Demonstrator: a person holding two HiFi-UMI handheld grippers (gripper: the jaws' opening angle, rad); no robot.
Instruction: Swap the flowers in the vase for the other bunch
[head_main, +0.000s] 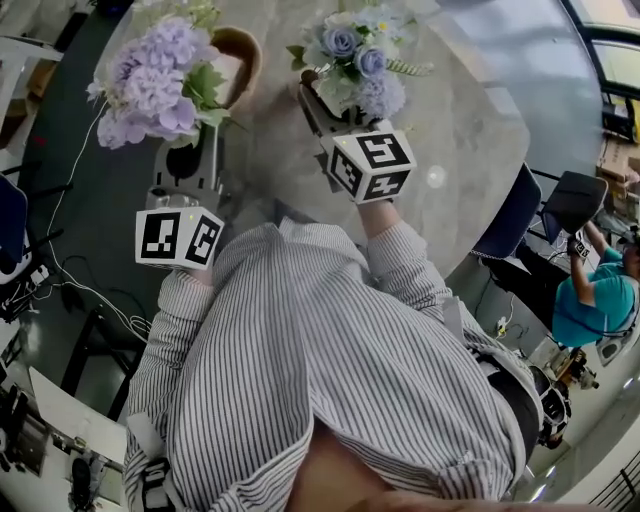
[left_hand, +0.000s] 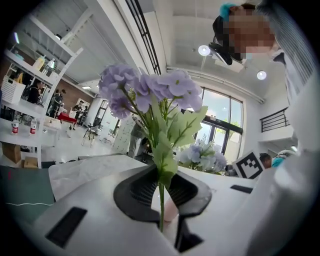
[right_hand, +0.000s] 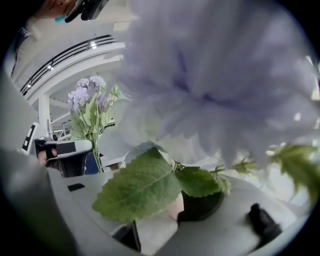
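A purple hydrangea bunch (head_main: 150, 85) stands upright in my left gripper (head_main: 200, 135), which is shut on its thin green stem (left_hand: 161, 210). Just right of it on the table sits the tan vase (head_main: 250, 45), with no flowers showing in it. My right gripper (head_main: 320, 100) is at the base of the blue-and-white bunch (head_main: 355, 60). Its jaws stand apart, with leaves (right_hand: 137, 187) and pale petals (right_hand: 215, 85) filling the right gripper view. Whether this bunch rests on the table is hidden. The blue-and-white bunch (left_hand: 202, 155) also shows in the left gripper view.
The round grey marble table (head_main: 470, 110) carries everything. A blue chair (head_main: 510, 215) stands at its right edge, and a person in a teal shirt (head_main: 600, 300) sits beyond it. Cables (head_main: 70, 290) run over the dark floor on the left.
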